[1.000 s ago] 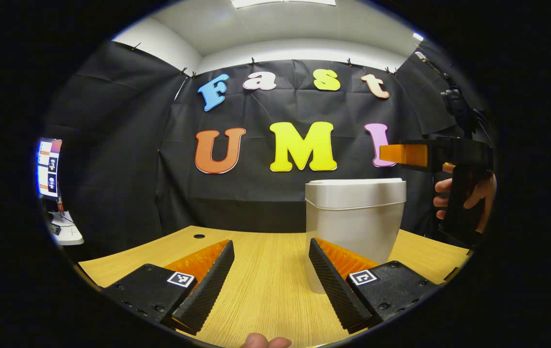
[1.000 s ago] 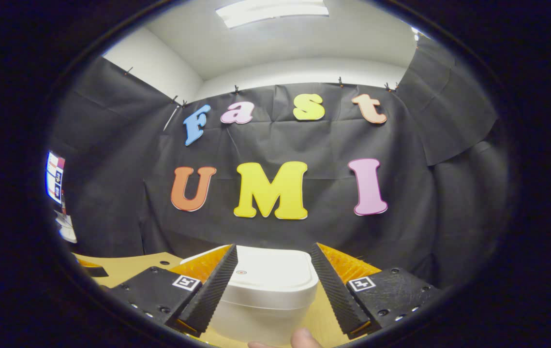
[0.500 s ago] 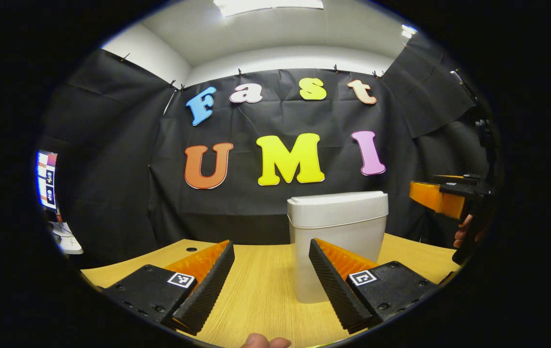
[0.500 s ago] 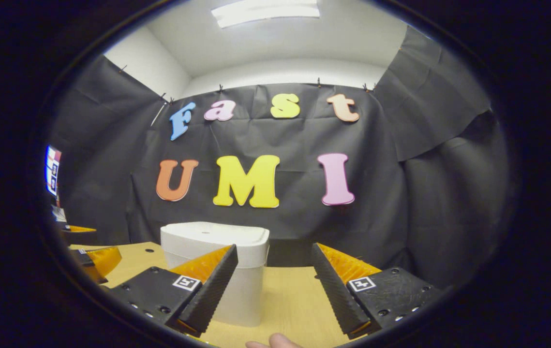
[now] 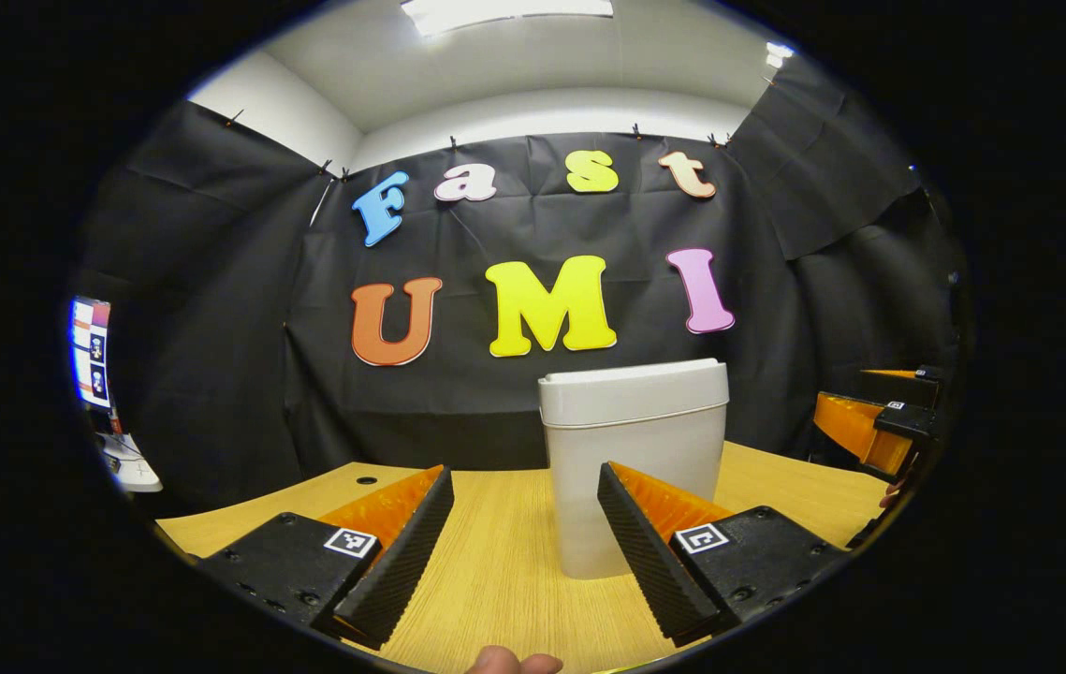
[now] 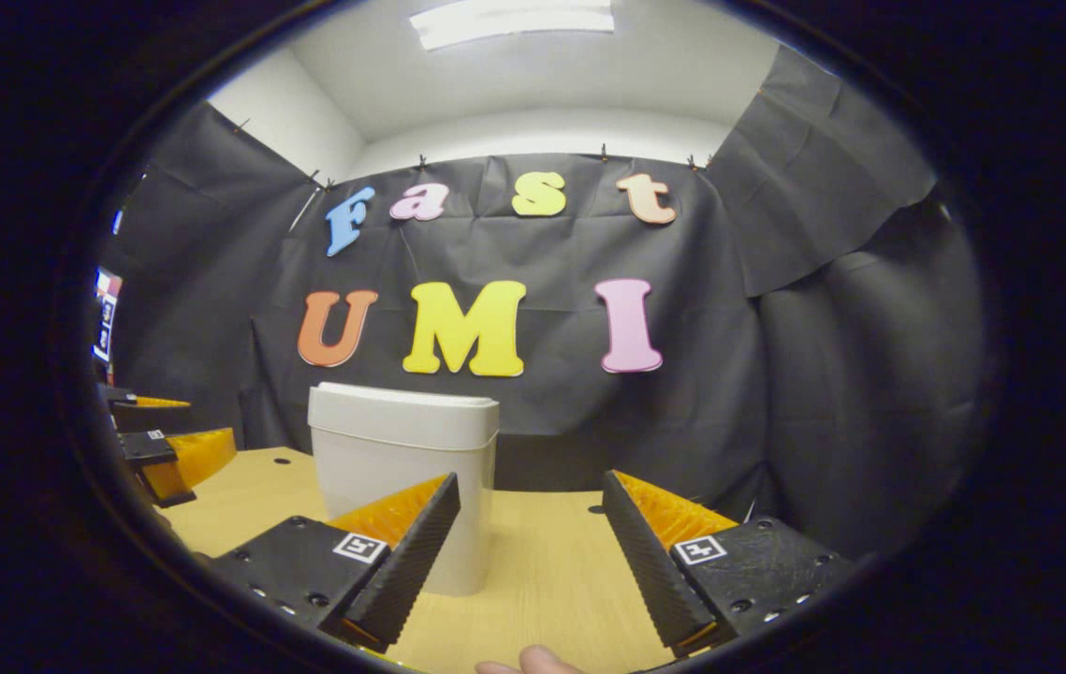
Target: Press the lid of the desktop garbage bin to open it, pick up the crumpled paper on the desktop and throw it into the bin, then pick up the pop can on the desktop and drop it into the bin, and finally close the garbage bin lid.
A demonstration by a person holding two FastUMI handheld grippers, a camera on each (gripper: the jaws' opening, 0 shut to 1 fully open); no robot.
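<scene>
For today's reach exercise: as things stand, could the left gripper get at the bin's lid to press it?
Probably yes: the left gripper is open and empty, and bare table lies between it and the bin; its closed lid has nothing over it.

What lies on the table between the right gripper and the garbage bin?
Nothing: in the right gripper view, only bare wooden table separates the open right gripper from the garbage bin, whose lid is shut.
</scene>
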